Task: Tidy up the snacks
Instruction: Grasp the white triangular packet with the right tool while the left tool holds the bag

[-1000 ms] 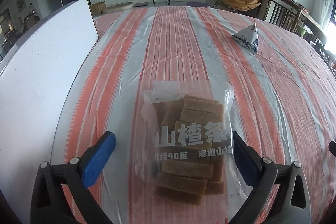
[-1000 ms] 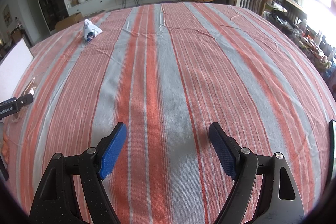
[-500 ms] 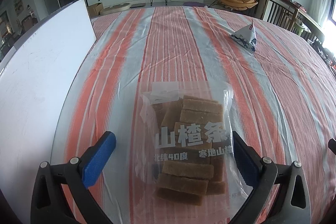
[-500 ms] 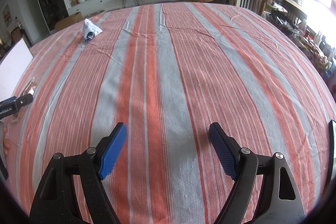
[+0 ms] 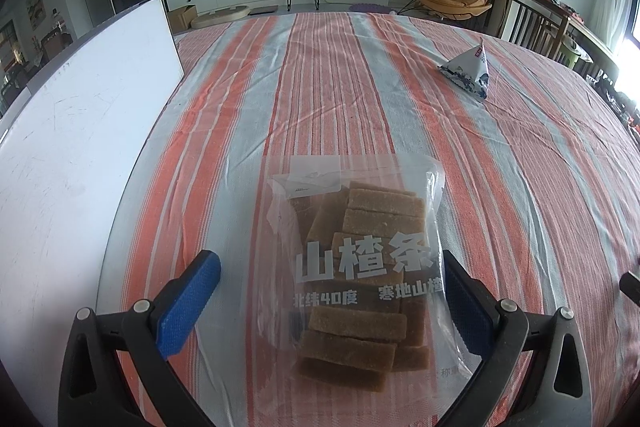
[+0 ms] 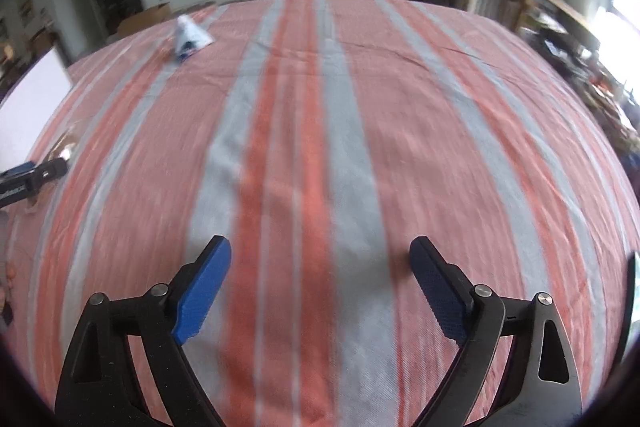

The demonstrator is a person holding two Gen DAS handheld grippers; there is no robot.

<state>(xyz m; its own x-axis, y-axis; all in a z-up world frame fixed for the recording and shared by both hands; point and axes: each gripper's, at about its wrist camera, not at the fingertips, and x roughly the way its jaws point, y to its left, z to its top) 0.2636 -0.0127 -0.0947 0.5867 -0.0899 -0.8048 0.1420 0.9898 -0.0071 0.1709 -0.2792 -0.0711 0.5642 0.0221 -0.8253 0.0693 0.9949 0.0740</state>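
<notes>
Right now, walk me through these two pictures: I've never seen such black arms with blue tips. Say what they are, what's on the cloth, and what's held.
They are hand-held tongs, one in each of a person's hands, each carrying a camera that looks along its fingers. The left tongs stand open around a clear bag of brown snack bars, which lies flat on the striped tablecloth, not gripped. A small triangular white packet sits farther off, a white board at the left. The right tongs are opening over bare cloth, holding nothing.

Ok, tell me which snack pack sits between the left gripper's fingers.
The clear bag of brown bars, flat between the open left gripper. The white triangular pack lies far off.
</notes>
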